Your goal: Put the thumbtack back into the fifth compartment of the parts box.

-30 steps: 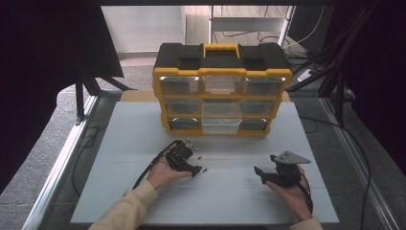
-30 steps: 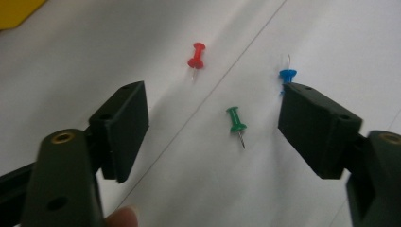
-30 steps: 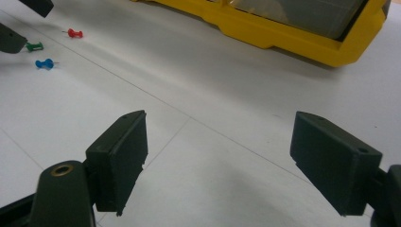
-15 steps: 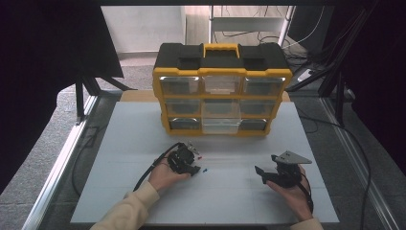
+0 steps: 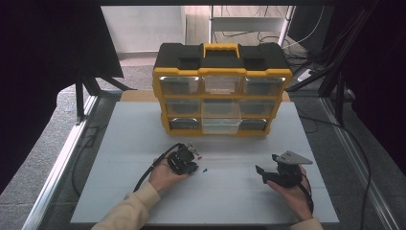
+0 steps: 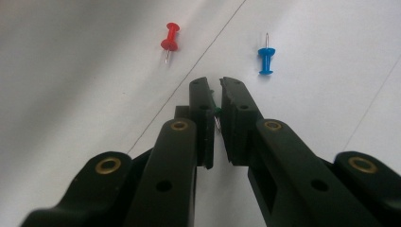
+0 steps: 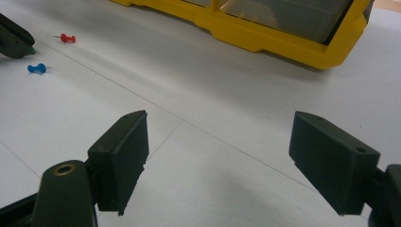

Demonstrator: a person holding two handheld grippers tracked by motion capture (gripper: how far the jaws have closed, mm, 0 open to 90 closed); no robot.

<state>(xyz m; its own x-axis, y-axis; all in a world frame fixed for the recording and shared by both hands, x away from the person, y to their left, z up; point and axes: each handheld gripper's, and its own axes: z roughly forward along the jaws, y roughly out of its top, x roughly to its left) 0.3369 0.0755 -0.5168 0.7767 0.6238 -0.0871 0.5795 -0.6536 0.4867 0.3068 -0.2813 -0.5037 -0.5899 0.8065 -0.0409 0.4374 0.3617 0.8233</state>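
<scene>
From above, the left gripper (image 5: 191, 160) rests on the white table (image 5: 143, 143), the yellow organizer (image 5: 221, 88) beyond. Its own view shows jaws just closed on a green pushpin (image 6: 217, 111), red pushpin (image 6: 169, 42) and blue pushpin (image 6: 265, 61) lying beyond. The right gripper (image 7: 236, 156) gapes wide, empty.

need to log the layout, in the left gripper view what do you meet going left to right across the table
red push pin → left gripper, jaws shut on a green push pin → blue push pin
</scene>
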